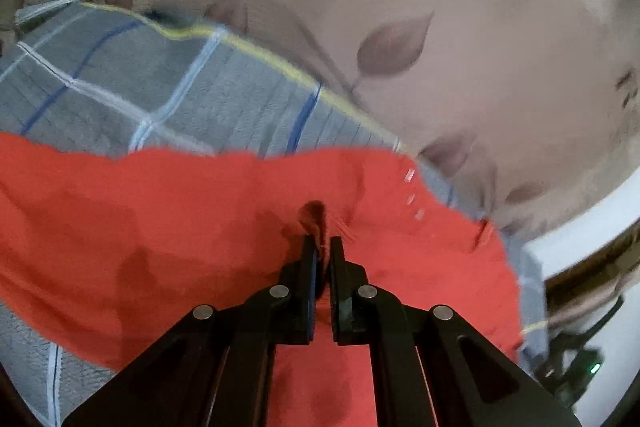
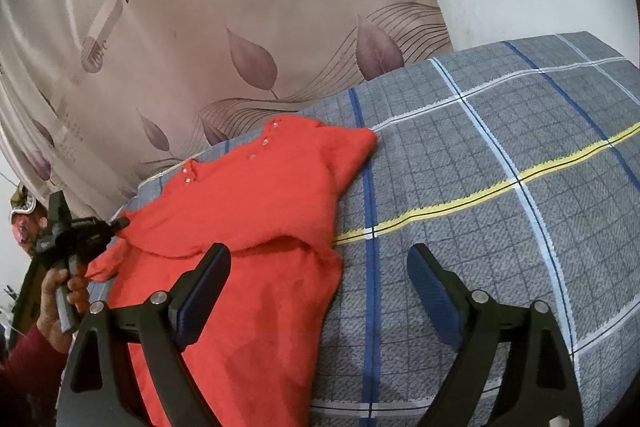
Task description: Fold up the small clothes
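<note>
Left gripper (image 1: 323, 247): jaws pinched almost together, with a little bunched-up tuft of the red sweater (image 1: 200, 211) clamped between the tips (looks darker right at the pinch).
Right gripper (image 2: 320, 259): spread wide, nothing between the fingers; it hangs over the sweater's near corner and the bare blanket.
Sweater spot: lying on the grey checked blanket (image 2: 500, 155), partly folded, one layer doubled over another, a row of small clear buttons near the far edge.
Left gripper from the other side: at the sweater's left edge, tip touching the cloth, held by a hand (image 2: 60, 291) in a dark red sleeve.
Backdrop: taupe curtain (image 2: 208, 39) with a leaf print behind the blanket.
Hard to see: left wrist view is pretty motion-blurred, so the fabric edges smear; near hem of the sweater is cut off behind the right gripper's arms.
</note>
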Tool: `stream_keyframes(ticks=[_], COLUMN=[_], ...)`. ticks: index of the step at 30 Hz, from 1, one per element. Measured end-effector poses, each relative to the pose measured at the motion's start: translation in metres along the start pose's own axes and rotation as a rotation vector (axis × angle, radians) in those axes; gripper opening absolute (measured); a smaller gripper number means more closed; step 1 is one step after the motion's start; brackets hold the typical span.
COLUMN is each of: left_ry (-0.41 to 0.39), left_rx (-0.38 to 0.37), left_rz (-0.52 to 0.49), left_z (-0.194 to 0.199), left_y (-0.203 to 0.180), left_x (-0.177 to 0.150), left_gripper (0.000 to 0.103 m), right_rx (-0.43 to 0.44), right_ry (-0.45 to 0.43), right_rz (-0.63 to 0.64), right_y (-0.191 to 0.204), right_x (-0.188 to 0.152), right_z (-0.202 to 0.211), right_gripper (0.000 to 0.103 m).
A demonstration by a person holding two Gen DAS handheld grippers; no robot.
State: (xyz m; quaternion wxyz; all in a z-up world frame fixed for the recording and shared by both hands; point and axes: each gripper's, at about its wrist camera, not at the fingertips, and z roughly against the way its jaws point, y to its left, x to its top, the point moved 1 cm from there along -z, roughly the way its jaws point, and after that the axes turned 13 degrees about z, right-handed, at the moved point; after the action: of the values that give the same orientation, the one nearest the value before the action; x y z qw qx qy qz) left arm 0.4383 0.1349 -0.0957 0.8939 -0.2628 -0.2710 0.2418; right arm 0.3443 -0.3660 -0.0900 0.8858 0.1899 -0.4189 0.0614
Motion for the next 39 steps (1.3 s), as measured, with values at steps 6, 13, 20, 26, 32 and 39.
stream_keyframes(ticks=[6, 13, 20, 26, 32, 39], left_ry=[-0.057, -0.128, -0.123, -0.122, -0.119, -0.117], left_rx=[0.05, 0.062, 0.029, 0.018, 0.006, -0.01], left_rz=[-0.035, -0.051, -0.013, -0.006, 0.0, 0.007], left_z=[-0.004, 0.002, -0.002, -0.005, -0.007, -0.005], left_y=[0.012, 0.018, 0.022, 0.021, 0.022, 0.025], left_x=[-0.015, -0.02, -0.019, -0.019, -0.018, -0.018], left_gripper=[0.005, 0.008, 0.011, 0.011, 0.011, 0.012], right_rx=[0.02, -0.01, 0.094, 0.062, 0.073, -0.113], right_ry=[-0.107, 0.054, 0.283, 0.246, 0.264, 0.179], right_rz=[-0.056, 0.024, 0.176, -0.102, -0.051, 0.117], right_y=[-0.01, 0.004, 0.029, -0.042, -0.036, -0.018], right_x=[0.004, 0.034, 0.035, 0.079, 0.086, 0.108], right_z=[0.02, -0.031, -0.053, -0.073, -0.116, -0.109], right_gripper=[0.051, 0.013, 0.013, 0.054, 0.007, 0.005])
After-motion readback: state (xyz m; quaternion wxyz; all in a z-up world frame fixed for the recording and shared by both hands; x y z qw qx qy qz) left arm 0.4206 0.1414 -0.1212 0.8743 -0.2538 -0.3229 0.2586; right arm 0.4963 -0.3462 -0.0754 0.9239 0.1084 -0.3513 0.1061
